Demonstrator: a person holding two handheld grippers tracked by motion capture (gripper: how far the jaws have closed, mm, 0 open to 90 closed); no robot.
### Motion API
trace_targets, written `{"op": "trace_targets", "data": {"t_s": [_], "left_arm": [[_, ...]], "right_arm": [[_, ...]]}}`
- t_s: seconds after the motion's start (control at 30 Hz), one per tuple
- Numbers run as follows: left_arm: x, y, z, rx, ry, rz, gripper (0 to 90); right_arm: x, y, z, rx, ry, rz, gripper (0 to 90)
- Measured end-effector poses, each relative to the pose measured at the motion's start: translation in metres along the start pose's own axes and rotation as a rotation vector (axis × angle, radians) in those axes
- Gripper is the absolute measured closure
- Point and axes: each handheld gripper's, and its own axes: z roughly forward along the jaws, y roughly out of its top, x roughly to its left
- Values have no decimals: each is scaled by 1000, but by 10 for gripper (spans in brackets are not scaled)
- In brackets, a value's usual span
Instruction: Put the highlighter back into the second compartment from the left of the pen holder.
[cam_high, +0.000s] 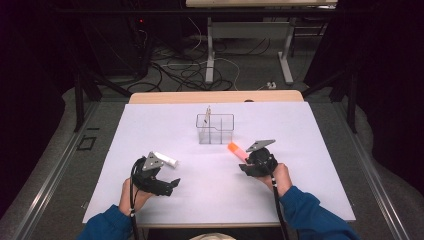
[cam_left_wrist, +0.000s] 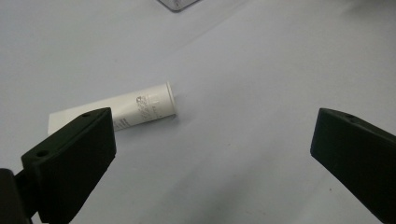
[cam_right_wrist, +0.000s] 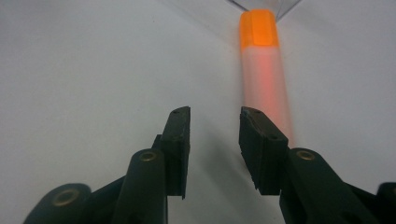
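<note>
Both grippers unloaded: right gripper (cam_right_wrist: 215, 123) part-spread beside the orange-capped tube (cam_right_wrist: 264, 79), left gripper (cam_left_wrist: 210, 140) spread wide near the white tube (cam_left_wrist: 135, 109); both tubes flat on the table (cam_high: 300, 150), organizer (cam_high: 215, 128) seemingly awaiting them.

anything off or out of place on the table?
Nothing spilled or damaged. The white tube and orange-capped tube lie flat on the table, outside the clear organizer, which stands upright.
</note>
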Motion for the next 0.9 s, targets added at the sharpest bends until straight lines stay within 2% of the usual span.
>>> {"op": "trace_targets", "data": {"t_s": [0.17,0.3,0.37,0.4,0.43,0.57,0.6,0.63,0.77,0.8,0.9], "left_arm": [[0,0,0,0,2,0,0],[0,0,0,4,0,0,0],[0,0,0,5,-1,0,0],[0,0,1,0,1,-1,0],[0,0,0,6,-2,1,0],[0,0,0,10,-2,2,0],[0,0,2,-7,7,-5,0],[0,0,1,0,-1,-2,0],[0,0,2,-11,11,-3,0],[0,0,2,-11,11,-4,0],[0,0,2,-8,11,-5,0]], "right_arm": [[-5,7,0,-10,-18,-3,599],[-9,15,1,15,-17,4,574],[-11,18,5,-2,-30,-5,564],[-12,20,5,20,-33,2,562],[-14,22,8,-3,-27,1,558],[-19,28,16,23,-40,17,555],[-20,29,19,20,-42,21,554],[-22,31,21,22,-27,18,553],[-23,37,31,29,-26,17,554],[-23,41,34,61,-33,23,554],[-23,45,42,44,-32,21,562]]}}
